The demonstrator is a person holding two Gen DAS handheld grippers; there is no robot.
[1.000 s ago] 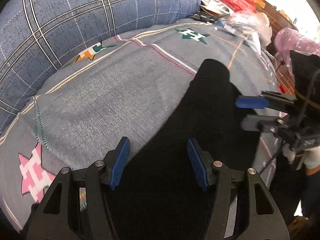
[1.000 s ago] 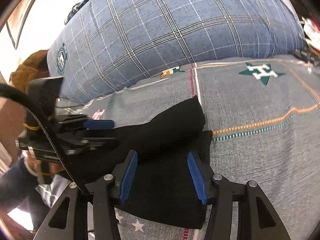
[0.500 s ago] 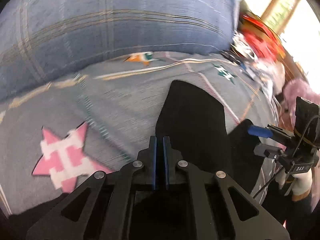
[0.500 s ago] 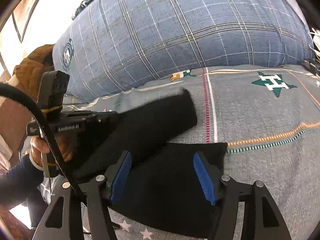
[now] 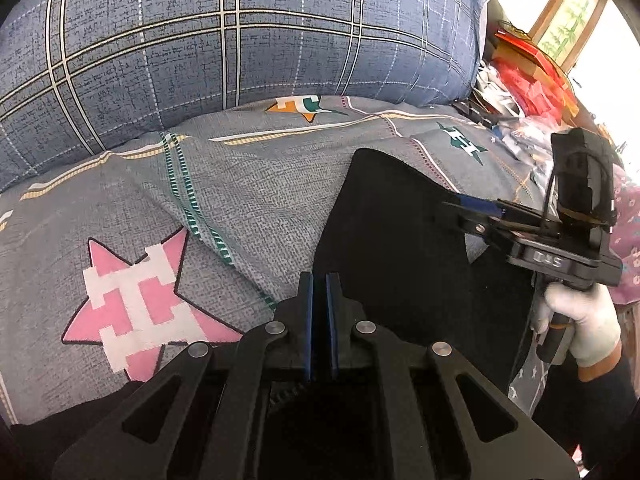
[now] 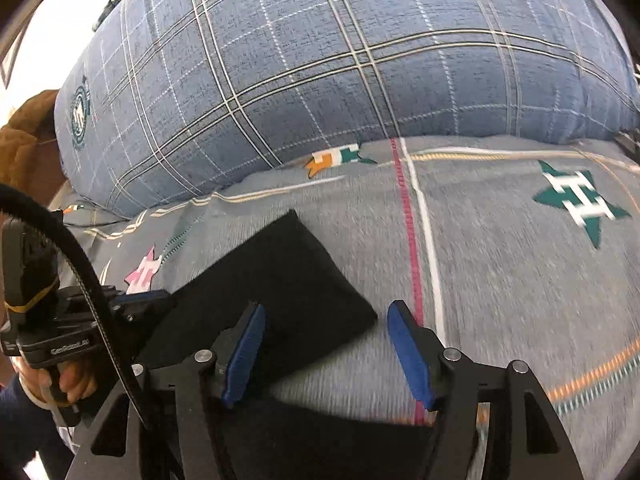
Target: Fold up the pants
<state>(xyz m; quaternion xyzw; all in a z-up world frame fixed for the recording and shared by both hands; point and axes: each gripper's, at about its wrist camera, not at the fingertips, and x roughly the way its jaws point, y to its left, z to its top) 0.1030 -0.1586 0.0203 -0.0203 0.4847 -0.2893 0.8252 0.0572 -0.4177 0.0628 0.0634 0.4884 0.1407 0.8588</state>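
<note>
**A:** Where to look for the pants?

**B:** On the grey bed sheet, black, running from 6 o'clock up toward 1 o'clock in the left wrist view. One flap raised off the sheet, ending in a squared corner at the far end.

**A:** And the left tongs?

**B:** Pressed together on the near edge of that flap, with only a sliver of dark cloth between the blue pads.

**A:** Same story from the right wrist view?

**B:** Yes. Visible there at 9 o'clock, gripping the flap's left end, with a bare left hand around the handle and a black cable arching over it.

**A:** Right tongs?

**B:** Wide apart, clamped on nothing. Left pad over the flap's lower edge, right pad over bare sheet beside the red and white stripes. More black cloth below them at 6 o'clock, lying flat.

**A:** Anything on the right hand?

**B:** At 3 o'clock in the left wrist view, in a white glove, wrapped around the grip.

**A:** Around the bed?

**B:** A blue plaid pillow at 12 o'clock, resting on the sheet. A pink star print at 9 o'clock, just beside the left tongs. A green star print at 2 o'clock, well apart from the pants. Red clutter past the pillow at 2 o'clock, too jumbled to name
</note>
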